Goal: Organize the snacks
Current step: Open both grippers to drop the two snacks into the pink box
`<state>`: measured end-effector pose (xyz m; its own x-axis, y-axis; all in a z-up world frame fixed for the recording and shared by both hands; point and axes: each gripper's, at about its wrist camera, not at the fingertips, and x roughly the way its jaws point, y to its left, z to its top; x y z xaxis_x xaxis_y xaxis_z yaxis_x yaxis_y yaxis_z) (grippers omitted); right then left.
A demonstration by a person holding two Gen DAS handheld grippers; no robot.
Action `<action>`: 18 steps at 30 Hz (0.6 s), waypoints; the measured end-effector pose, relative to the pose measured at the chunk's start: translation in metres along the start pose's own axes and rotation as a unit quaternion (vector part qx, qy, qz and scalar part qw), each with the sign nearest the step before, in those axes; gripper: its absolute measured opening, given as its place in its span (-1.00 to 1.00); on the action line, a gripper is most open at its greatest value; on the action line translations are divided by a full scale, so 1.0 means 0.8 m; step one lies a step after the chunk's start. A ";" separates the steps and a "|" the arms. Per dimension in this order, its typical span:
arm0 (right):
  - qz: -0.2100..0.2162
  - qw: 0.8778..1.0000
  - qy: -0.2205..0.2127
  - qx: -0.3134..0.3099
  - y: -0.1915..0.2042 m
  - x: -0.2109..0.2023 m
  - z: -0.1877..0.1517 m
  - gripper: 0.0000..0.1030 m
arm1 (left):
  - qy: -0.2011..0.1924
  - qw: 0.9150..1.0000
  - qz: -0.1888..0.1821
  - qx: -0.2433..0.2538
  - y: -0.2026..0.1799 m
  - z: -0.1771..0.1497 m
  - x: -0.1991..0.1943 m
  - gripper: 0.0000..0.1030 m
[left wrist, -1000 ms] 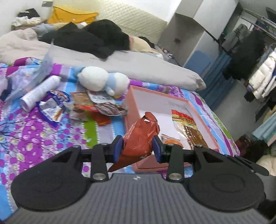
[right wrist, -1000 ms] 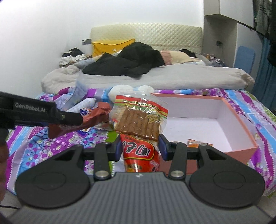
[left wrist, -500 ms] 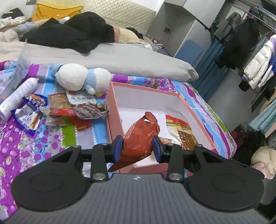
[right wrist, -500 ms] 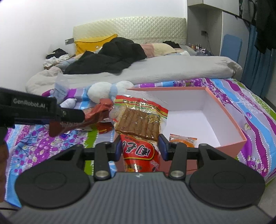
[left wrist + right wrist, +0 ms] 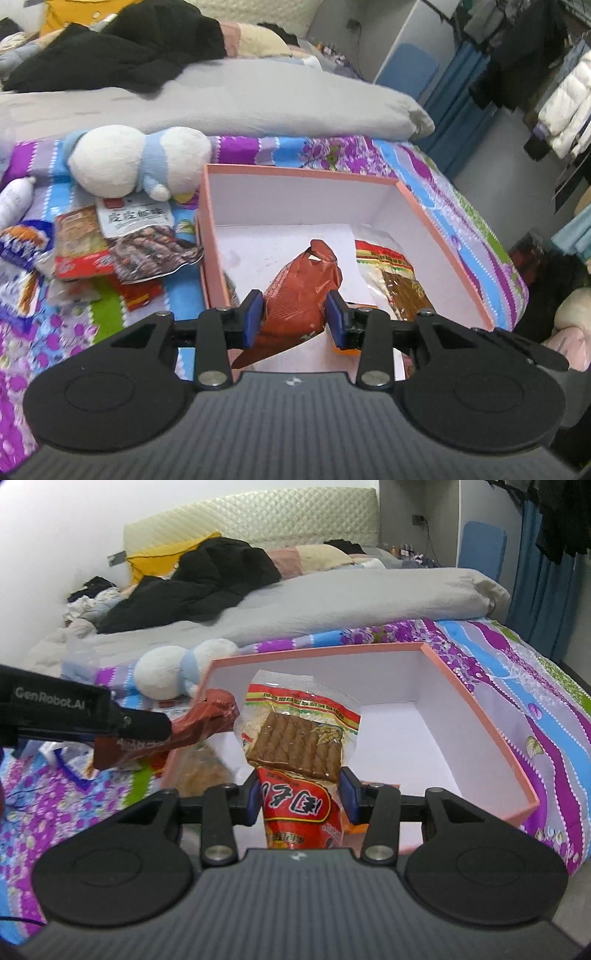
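Observation:
My left gripper (image 5: 293,314) is shut on a crumpled red-brown snack bag (image 5: 299,291) and holds it over the near left part of the open pink box (image 5: 295,171). My right gripper (image 5: 301,797) is shut on a clear packet of brown biscuit sticks with a red label (image 5: 299,746), held over the same pink box (image 5: 491,731). The left gripper's arm (image 5: 74,716) and its red-brown bag (image 5: 199,727) show at the left of the right wrist view. The biscuit packet (image 5: 395,273) shows in the left wrist view too. A small orange packet (image 5: 349,349) lies in the box.
Loose snack packets (image 5: 122,243) lie on the flowered bedspread left of the box. A white and blue plush toy (image 5: 136,162) sits behind them. A white bottle (image 5: 13,195) lies at far left. A grey quilt (image 5: 258,103) and black clothes (image 5: 122,48) fill the back.
Both grippers have moved forward with their packets, from in front of the box to over its inside. The box now looks closer and larger in both views.

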<state>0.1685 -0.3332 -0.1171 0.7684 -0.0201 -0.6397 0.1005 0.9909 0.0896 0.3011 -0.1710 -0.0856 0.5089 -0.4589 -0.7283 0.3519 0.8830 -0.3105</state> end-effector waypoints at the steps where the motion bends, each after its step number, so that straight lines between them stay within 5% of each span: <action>1: -0.002 1.000 0.004 0.002 -0.005 0.010 0.002 -0.12 | 0.005 1.000 0.002 0.003 -0.001 0.005 0.011 -0.16; 14: 0.001 0.998 0.053 0.025 -0.042 0.091 0.007 -0.06 | 0.054 0.998 0.008 0.038 -0.006 0.034 0.097 -0.14; 18: 0.008 0.997 0.067 0.040 -0.046 0.100 0.006 0.02 | 0.063 0.998 -0.005 0.022 0.003 0.038 0.099 0.25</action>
<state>0.2294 -0.3715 -0.1679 0.6798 0.0189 -0.7332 0.1434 0.9770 0.1581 0.3664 -0.2079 -0.1254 0.4029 -0.4494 -0.7973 0.3930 0.8717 -0.2928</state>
